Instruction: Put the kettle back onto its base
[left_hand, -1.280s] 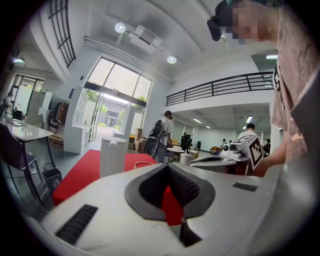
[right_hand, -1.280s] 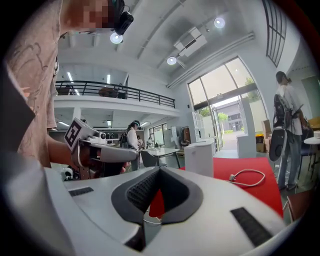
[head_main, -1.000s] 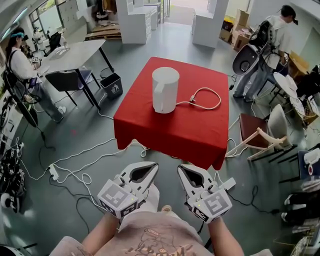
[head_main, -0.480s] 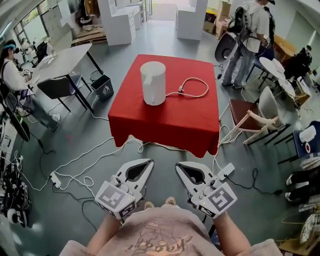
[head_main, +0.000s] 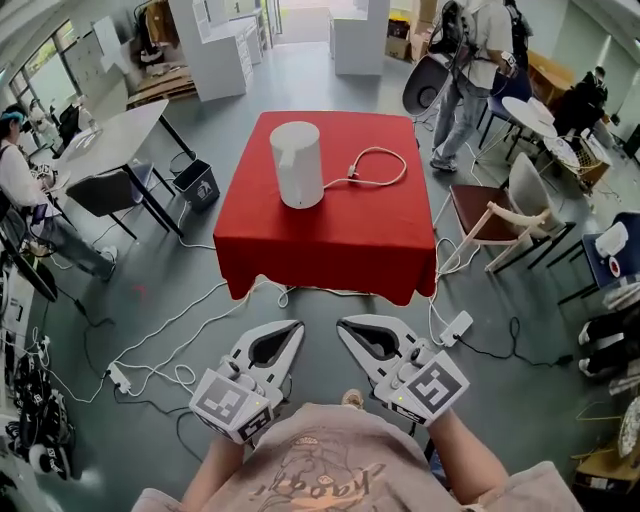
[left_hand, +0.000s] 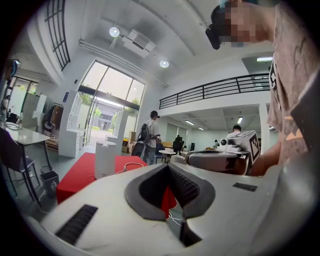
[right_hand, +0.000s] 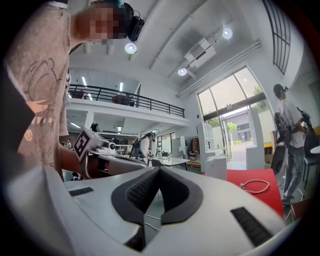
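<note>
A white kettle (head_main: 296, 163) stands upright on the red-clothed table (head_main: 330, 245), with its white cord (head_main: 376, 168) looped to its right. I cannot make out a base apart from the kettle. Both grippers hang low over the floor, short of the table's near edge. My left gripper (head_main: 291, 328) is shut and holds nothing. My right gripper (head_main: 346, 325) is shut too, with nothing in it. The left gripper view shows the kettle (left_hand: 106, 159) far off beyond the shut left gripper (left_hand: 168, 165). In the right gripper view the kettle (right_hand: 216, 167) stands beyond the shut right gripper (right_hand: 160, 168).
White cables (head_main: 190, 320) and a power strip (head_main: 455, 325) lie on the grey floor between me and the table. A chair (head_main: 500, 215) stands right of the table, a grey desk (head_main: 105, 125) and bin (head_main: 195, 182) to its left. A person (head_main: 470, 45) stands behind.
The view has swung, so the table sits a little higher and further left. Both grippers drifted slightly left and up, still shut. The kettle kept its place on the table.
</note>
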